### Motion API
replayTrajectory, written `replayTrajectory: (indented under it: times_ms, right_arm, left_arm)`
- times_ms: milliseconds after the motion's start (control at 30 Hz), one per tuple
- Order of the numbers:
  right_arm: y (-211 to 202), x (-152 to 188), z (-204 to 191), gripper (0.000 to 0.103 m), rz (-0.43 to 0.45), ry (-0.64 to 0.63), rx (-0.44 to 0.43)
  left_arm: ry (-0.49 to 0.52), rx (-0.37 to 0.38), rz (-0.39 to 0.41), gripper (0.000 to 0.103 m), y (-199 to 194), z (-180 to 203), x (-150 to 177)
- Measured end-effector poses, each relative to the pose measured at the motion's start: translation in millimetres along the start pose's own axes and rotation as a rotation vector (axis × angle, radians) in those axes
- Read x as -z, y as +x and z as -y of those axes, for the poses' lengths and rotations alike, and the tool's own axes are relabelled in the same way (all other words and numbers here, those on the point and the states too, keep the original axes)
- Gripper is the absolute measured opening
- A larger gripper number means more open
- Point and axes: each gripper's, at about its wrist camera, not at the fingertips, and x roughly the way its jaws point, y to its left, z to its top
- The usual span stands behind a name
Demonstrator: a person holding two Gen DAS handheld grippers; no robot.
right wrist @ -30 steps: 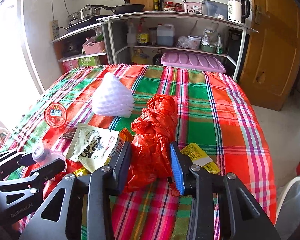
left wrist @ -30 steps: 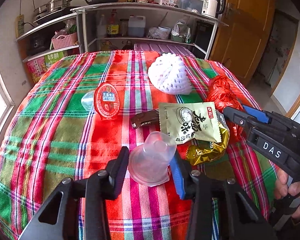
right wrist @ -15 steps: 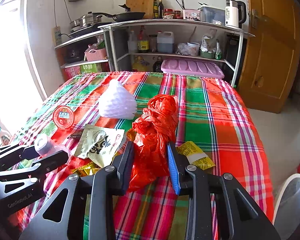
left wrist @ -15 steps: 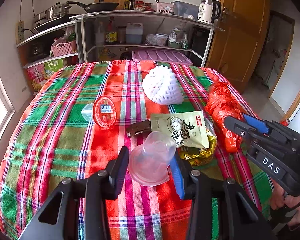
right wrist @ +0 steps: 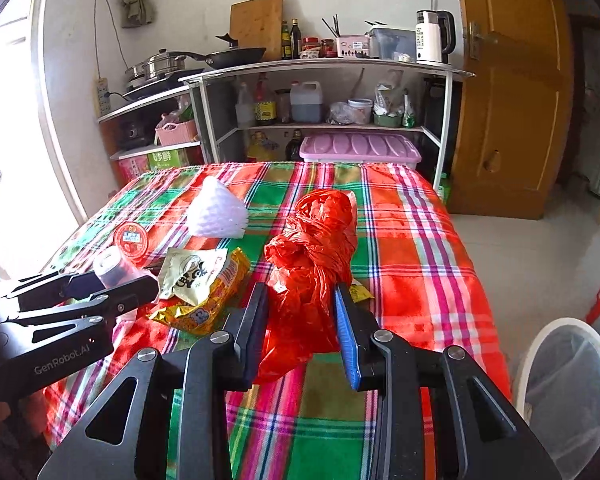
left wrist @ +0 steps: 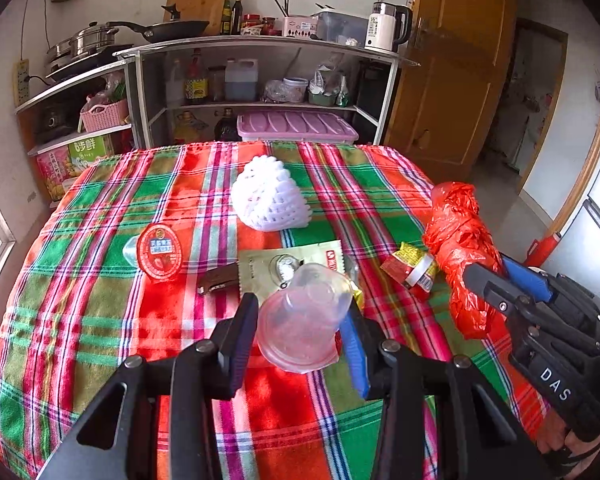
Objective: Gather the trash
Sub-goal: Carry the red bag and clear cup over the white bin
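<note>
Trash is being lifted above the plaid counter [left wrist: 100, 320]: my left tool [left wrist: 300, 330] is gripping a clear plastic cup [left wrist: 304, 320], my right tool [right wrist: 302, 320] a crumpled red plastic bag [right wrist: 308, 264]. Next, I judge, both need carrying to the white bin [right wrist: 568, 392] beside the counter.

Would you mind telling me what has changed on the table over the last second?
Both claws rose and drew back with their loads: the left claw lifted the clear cup, the right claw raised the red bag off the cloth, uncovering a yellow sachet. Neither grip changed. The foam net, jelly cup and snack wrappers stayed put.
</note>
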Motion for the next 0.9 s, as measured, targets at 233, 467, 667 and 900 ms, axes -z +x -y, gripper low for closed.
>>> replayTrajectory:
  times_ms: [233, 467, 667, 900]
  right_arm:
    - [-22.2, 3.3, 22.9, 0.033, 0.038, 0.051, 0.05]
    - [-44.3, 13.7, 50.3, 0.033, 0.062, 0.111, 0.096]
    - [-63.5, 23.2, 73.1, 0.033, 0.08, 0.151, 0.138]
    - [-89.4, 35.3, 98.6, 0.033, 0.109, 0.176, 0.243]
  left_arm:
    - [0.059, 0.037, 0.025, 0.043, -6.8, 33.0, -6.4]
    - [0.11, 0.065, 0.028, 0.043, -6.8, 63.9, -8.3]
    - [0.148, 0.101, 0.024, 0.043, -1.1, 93.7, -8.0]
    - [0.191, 0.149, 0.013, 0.043, 5.6, 134.4, -5.6]
